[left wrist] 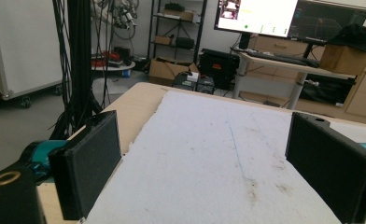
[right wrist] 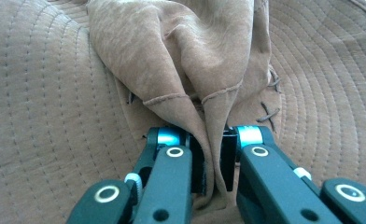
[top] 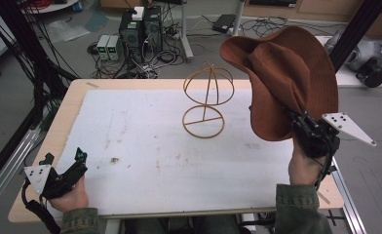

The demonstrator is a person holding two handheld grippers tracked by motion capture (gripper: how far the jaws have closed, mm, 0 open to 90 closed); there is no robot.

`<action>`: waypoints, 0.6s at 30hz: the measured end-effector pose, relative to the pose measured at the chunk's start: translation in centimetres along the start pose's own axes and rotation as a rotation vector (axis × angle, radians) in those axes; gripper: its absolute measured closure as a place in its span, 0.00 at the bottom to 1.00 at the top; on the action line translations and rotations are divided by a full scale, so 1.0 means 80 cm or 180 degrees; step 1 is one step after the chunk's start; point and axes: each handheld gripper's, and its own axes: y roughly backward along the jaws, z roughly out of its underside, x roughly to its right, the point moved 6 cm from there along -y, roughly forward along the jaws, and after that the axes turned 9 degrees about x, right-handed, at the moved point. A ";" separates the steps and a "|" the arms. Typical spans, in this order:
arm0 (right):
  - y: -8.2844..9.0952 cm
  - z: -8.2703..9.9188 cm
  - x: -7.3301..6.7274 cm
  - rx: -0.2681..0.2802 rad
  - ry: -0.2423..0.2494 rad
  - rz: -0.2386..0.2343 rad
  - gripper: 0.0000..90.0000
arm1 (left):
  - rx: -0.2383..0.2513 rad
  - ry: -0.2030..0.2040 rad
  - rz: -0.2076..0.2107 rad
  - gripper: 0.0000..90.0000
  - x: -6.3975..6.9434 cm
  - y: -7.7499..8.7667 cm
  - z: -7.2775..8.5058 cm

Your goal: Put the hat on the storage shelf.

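Brown wide-brimmed hat (top: pixel 289 78) held aloft to the right of the wire hat stand (top: pixel 206 100) and above its level, brim tilted, crown turned toward the stand. Right gripper (top: pixel 303 127) below the hat's lower edge, jaws drawn narrow and clamped on a fold of the hat's soft fabric (right wrist: pixel 209 116); in the right gripper view, that fold pinched between the two black jaws, stitched brim spreading to either side. Stand upright on the white mat (top: pixel 145 141) of the counter (top: pixel 65 109), toward its far middle: round wire base, single stem, open wire dome on top. Left gripper (top: pixel 62 170) resting well to the near left of the stand at the counter's corner, jaws spread wide, nothing between them. Probable step in hand: carrying the hat across to seat it on the dome. To do it well: bring the crown's opening directly above the dome before lowering; level the brim on the way, since the present tilt would likely catch one side of the wire; descend slowly, the stand looking light and apt to tip or slide under a sideways push; release only once the crown sits over the dome. Free left gripper available to steady the base if needed.
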 end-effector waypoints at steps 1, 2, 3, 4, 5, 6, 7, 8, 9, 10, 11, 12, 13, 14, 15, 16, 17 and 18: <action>-0.004 -0.005 -0.003 0.0033 -0.0005 -0.0017 0.98 | 0.0005 0.0009 0.0004 0.12 0.000 0.000 0.000; -0.007 -0.009 -0.005 0.0040 -0.0019 -0.0021 0.98 | 0.0007 0.0017 0.0001 0.12 -0.001 -0.001 0.000; -0.007 -0.009 -0.005 0.0040 -0.0019 -0.0021 0.98 | 0.0007 0.0017 0.0001 0.12 -0.001 -0.001 0.000; -0.013 -0.015 -0.009 0.0059 -0.0032 -0.0051 0.98 | 0.0013 0.0026 0.0012 0.12 -0.001 -0.001 0.000; -0.016 -0.018 -0.011 0.0060 -0.0036 -0.0073 0.98 | 0.0013 0.0026 0.0012 0.12 -0.001 -0.001 0.000; -0.020 -0.021 -0.014 0.0065 -0.0042 -0.0112 0.98 | 0.0021 0.0032 0.0023 0.12 -0.001 -0.001 0.000; -0.020 -0.021 -0.014 0.0065 -0.0042 -0.0112 0.98 | 0.0028 0.0040 0.0029 0.12 -0.001 -0.001 -0.001; -0.029 -0.026 -0.021 0.0048 -0.0054 -0.0224 0.98 | 0.0037 0.0044 0.0038 0.12 -0.001 -0.001 -0.001; -0.029 -0.026 -0.021 0.0048 -0.0054 -0.0224 0.98 | 0.0042 0.0040 0.0039 0.12 -0.001 -0.001 -0.001; -0.039 -0.031 -0.028 0.0019 -0.0093 -0.0337 0.97 | 0.0054 0.0038 0.0050 0.12 0.000 -0.002 -0.001; -0.039 -0.031 -0.028 0.0019 -0.0093 -0.0337 0.97 | 0.0054 0.0038 0.0050 0.12 0.000 -0.002 -0.001; -0.043 -0.032 -0.031 0.0005 -0.0119 -0.0381 0.97 | 0.0059 0.0033 0.0055 0.12 0.000 -0.002 -0.001; -0.057 -0.036 -0.039 -0.0036 -0.0206 -0.0498 0.97 | 0.0053 0.0008 0.0070 0.12 0.001 -0.002 -0.001; -0.063 -0.038 -0.043 -0.0048 -0.0245 -0.0527 0.97 | 0.0053 0.0008 0.0070 0.12 0.001 -0.002 -0.001; -0.063 -0.038 -0.043 -0.0048 -0.0245 -0.0527 0.97 | 0.0057 0.0007 0.0070 0.12 0.002 -0.003 -0.001; -0.077 -0.041 -0.051 -0.0059 -0.0290 -0.0585 0.97 | 0.0058 -0.0004 0.0079 0.12 0.002 -0.003 -0.001; -0.077 -0.041 -0.051 -0.0059 -0.0290 -0.0585 0.97 | 0.0060 -0.0004 0.0083 0.12 0.003 -0.003 -0.001; -0.085 -0.042 -0.057 -0.0083 -0.0342 -0.0628 0.97 | 0.0062 -0.0009 0.0084 0.12 0.003 -0.004 -0.001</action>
